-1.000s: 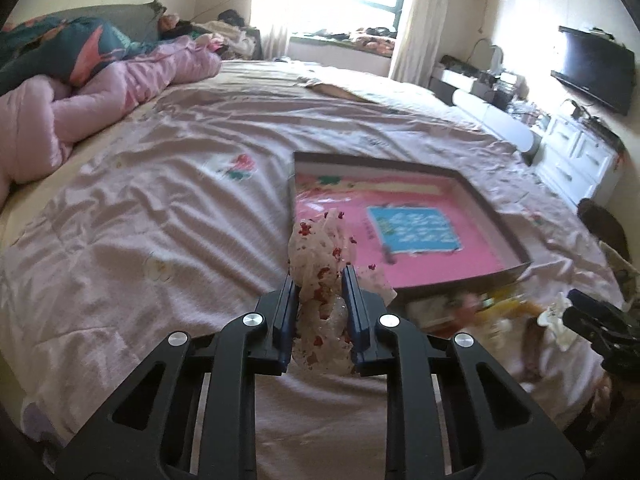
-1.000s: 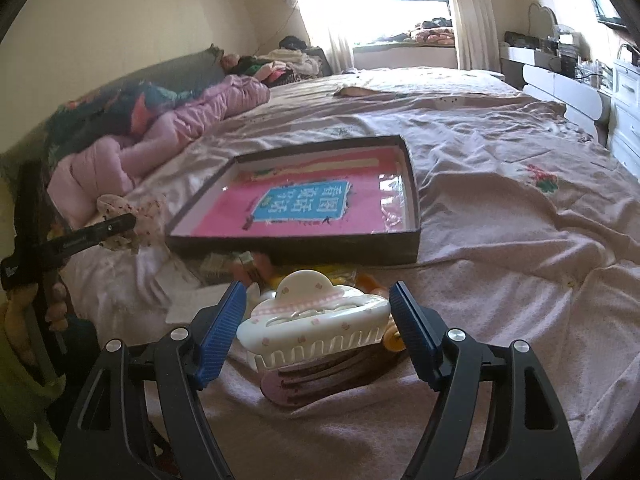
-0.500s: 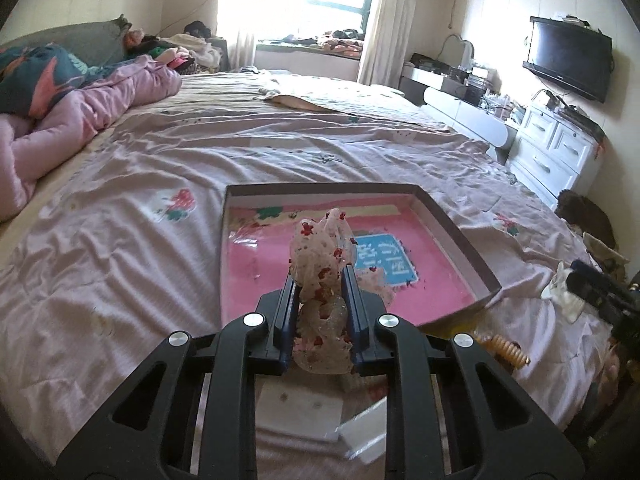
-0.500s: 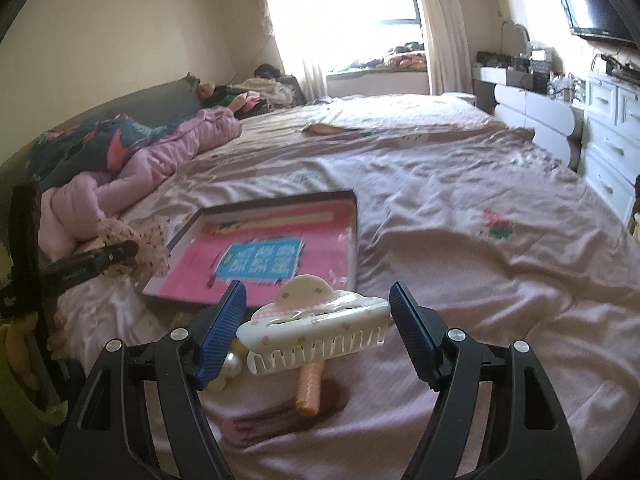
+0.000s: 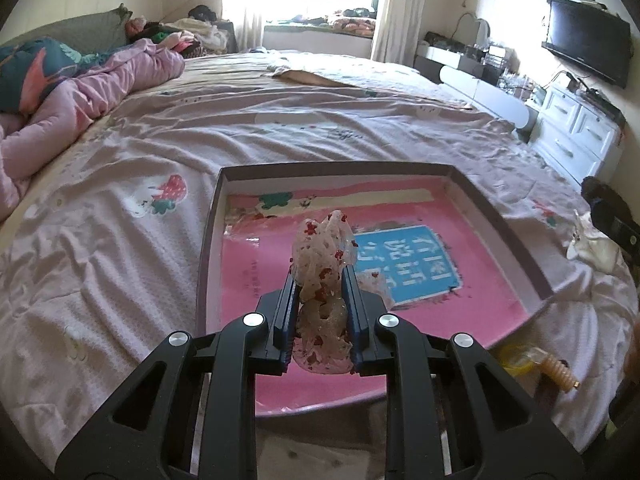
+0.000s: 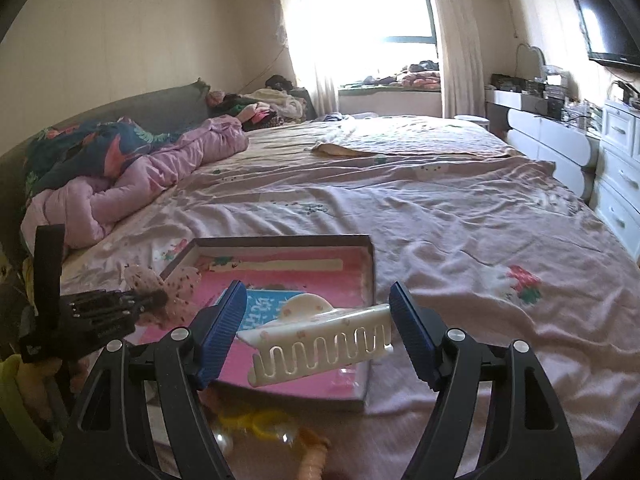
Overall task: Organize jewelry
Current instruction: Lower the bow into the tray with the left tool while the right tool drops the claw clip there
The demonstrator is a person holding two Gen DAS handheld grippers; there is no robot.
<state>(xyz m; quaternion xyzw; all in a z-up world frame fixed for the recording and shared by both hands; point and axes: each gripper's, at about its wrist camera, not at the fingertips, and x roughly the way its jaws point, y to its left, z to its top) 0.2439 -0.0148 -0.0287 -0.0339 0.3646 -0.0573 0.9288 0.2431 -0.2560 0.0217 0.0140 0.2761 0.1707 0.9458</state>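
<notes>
The fingers of the left gripper (image 5: 320,300) are clenched on a lacy scrunchie (image 5: 323,256), pale mesh dotted with red, which bulges above and below the pads and hangs over the near part of the shallow box (image 5: 500,224) lying on the bed (image 5: 120,240). The fingers of the right gripper (image 6: 316,316) stand much wider, with a cream hair claw clip (image 6: 320,340) spanning the gap between them; its right end touches the right pad, while the left end looks just shy of the left pad, so I cannot tell whether the hold is firm. The clip hovers above the near right corner of the box, toothed edge toward the camera.

The scrunchie looks very light and soft; it should crush under any squeeze and may cling to the ribbed pads on release, so a pinch through its bunched middle seems best. The clip appears stiff, smooth plastic, light but slippery, with thin teeth that could snap; taking it across the solid body ends, not the teeth, seems safer. A few small yellow and amber trinkets (image 5: 536,364) lie on the bed near the box's front edge.
</notes>
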